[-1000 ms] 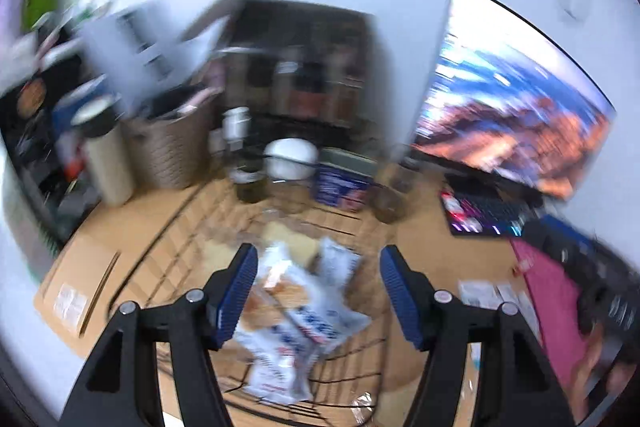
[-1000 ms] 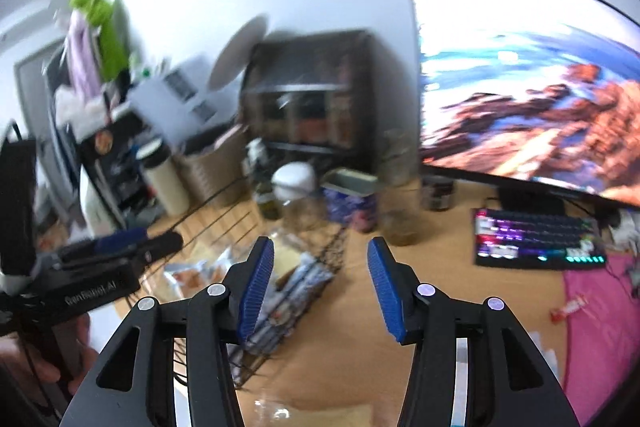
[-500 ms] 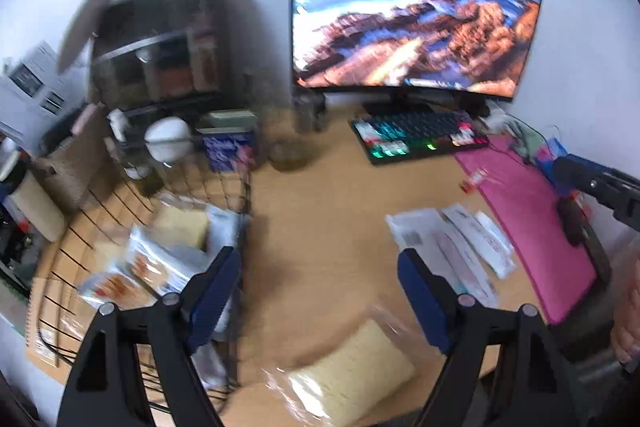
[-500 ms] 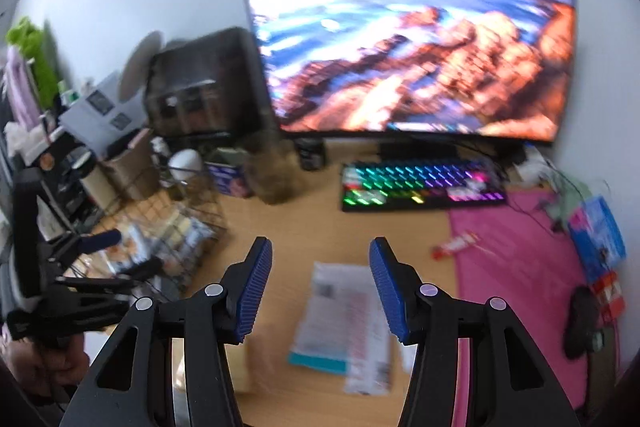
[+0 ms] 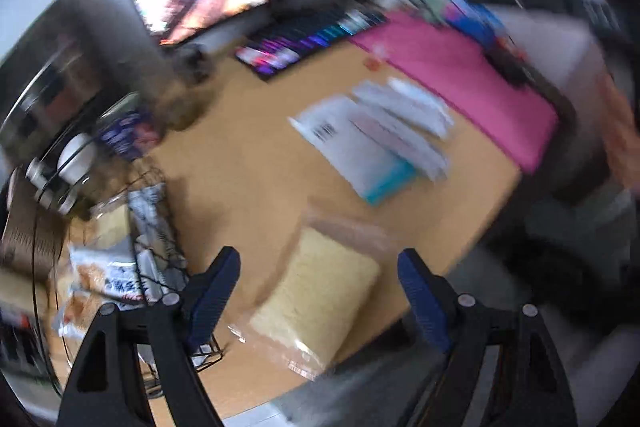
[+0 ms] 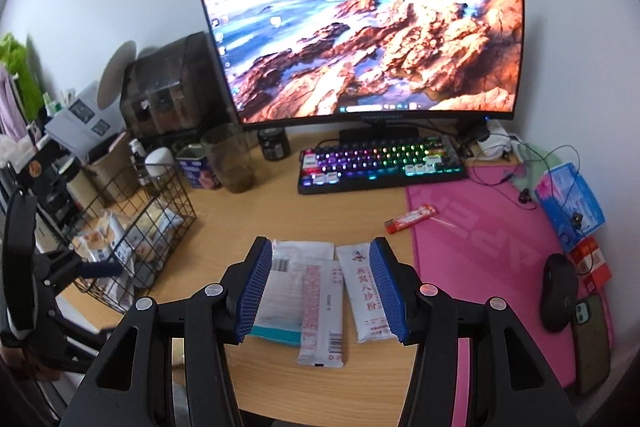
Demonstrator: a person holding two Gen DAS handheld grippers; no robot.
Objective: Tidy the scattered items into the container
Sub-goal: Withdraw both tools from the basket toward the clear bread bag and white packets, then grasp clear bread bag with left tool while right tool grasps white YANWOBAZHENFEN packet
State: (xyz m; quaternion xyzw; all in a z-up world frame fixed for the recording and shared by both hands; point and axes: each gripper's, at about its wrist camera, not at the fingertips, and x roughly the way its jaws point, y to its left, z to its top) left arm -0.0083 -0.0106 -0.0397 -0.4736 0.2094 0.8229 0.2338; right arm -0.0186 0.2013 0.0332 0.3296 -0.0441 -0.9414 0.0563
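A noodle block in a clear wrapper [image 5: 316, 307] lies near the desk's front edge. My left gripper [image 5: 316, 259] hovers over it, open, one finger on each side and neither pad touching; this view is blurred. Three flat packets lie side by side further right: a white one with a teal edge [image 6: 288, 291], a pink-printed sachet [image 6: 322, 307] and a white sachet with red characters [image 6: 366, 291]. My right gripper [image 6: 320, 245] is open above them, holding nothing. The black wire basket [image 6: 160, 211] at the left holds several snack packs.
A monitor [image 6: 360, 43], a lit keyboard [image 6: 380, 163] and a tumbler [image 6: 230, 159] stand at the back. At the right, a pink mat [image 6: 480, 251] bears a mouse [image 6: 560, 291] and a phone [image 6: 592, 339]. A small red packet [image 6: 410, 218] lies at its edge. Jars and boxes crowd the back left.
Both views have swung right, from the basket to the desk. The left jaws stand wider and now straddle the noodle pack. The right gripper has come over the flat packets.
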